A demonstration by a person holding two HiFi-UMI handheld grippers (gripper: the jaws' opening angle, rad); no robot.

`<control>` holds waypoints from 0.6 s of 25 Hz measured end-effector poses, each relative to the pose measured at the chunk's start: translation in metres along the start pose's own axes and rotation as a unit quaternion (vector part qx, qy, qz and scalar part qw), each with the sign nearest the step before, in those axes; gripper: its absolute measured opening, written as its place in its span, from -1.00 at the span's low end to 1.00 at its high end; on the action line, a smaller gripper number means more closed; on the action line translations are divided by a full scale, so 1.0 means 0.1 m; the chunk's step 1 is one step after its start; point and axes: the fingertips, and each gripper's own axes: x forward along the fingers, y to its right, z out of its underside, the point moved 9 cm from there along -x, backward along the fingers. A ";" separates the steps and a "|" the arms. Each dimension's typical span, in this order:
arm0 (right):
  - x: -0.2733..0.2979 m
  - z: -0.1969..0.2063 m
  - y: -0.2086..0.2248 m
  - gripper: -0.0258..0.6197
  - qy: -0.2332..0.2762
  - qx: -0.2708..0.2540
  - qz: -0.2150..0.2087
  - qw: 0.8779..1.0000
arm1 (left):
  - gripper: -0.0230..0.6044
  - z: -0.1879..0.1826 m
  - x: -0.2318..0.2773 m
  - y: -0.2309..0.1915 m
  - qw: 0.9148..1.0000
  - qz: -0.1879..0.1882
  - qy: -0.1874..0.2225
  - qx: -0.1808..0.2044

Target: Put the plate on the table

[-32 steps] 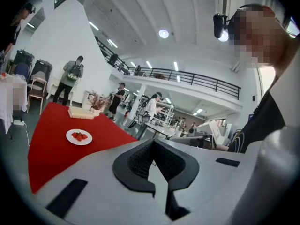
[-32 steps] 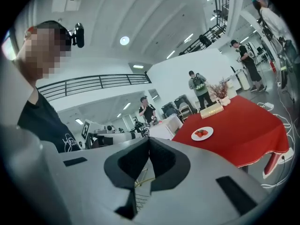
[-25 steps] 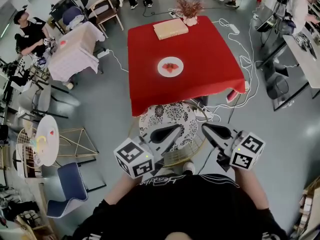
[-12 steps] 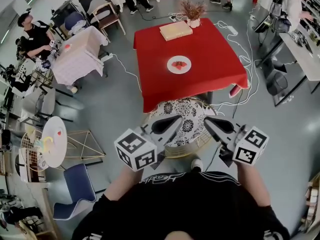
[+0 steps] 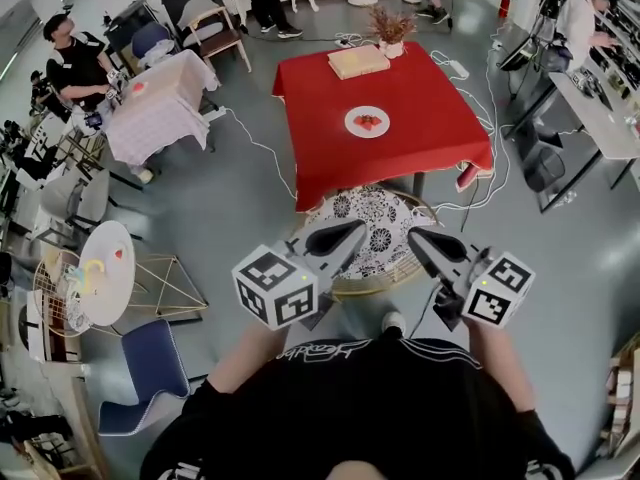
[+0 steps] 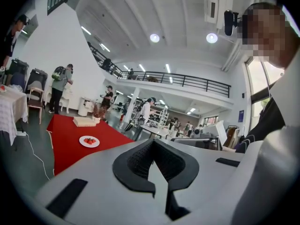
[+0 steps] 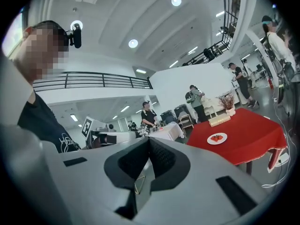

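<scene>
A white plate point(image 5: 367, 121) with red strawberries sits on the red-clothed table point(image 5: 330, 163) ahead of me; it also shows as the plate point(image 6: 89, 141) and the plate point(image 7: 217, 138). My left gripper point(image 5: 352, 231) and right gripper point(image 5: 416, 238) hang side by side at waist height, well short of the table, over a round floral-patterned seat point(image 5: 375, 238) on a gold wire frame. Both point toward the table. In the left gripper view the left gripper point(image 6: 153, 143) has its jaws together with nothing between them. The right gripper point(image 7: 149, 140) is likewise shut and empty.
A pale wooden box point(image 5: 358, 61) and a vase of dried plants point(image 5: 388, 28) stand at the table's far end. Cables point(image 5: 480, 98) trail on the floor to the right. A small white round table point(image 5: 95, 288), a blue chair point(image 5: 150, 363) and a cloth-covered table point(image 5: 160, 103) stand left; people are around.
In the head view the red table with the plate has shifted up and to the right and looks smaller. Both grippers keep the same pose and stay shut.
</scene>
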 end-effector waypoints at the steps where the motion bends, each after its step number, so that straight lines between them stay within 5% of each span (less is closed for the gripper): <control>1: -0.01 0.00 -0.04 -0.90 0.003 -0.001 0.003 1.000 | -0.91 0.00 -0.04 0.02 1.000 0.002 0.002 0.000; 15: -0.08 0.13 -0.49 -0.90 0.022 -0.018 0.010 1.000 | -0.91 0.11 -0.38 0.29 1.000 0.016 0.009 0.016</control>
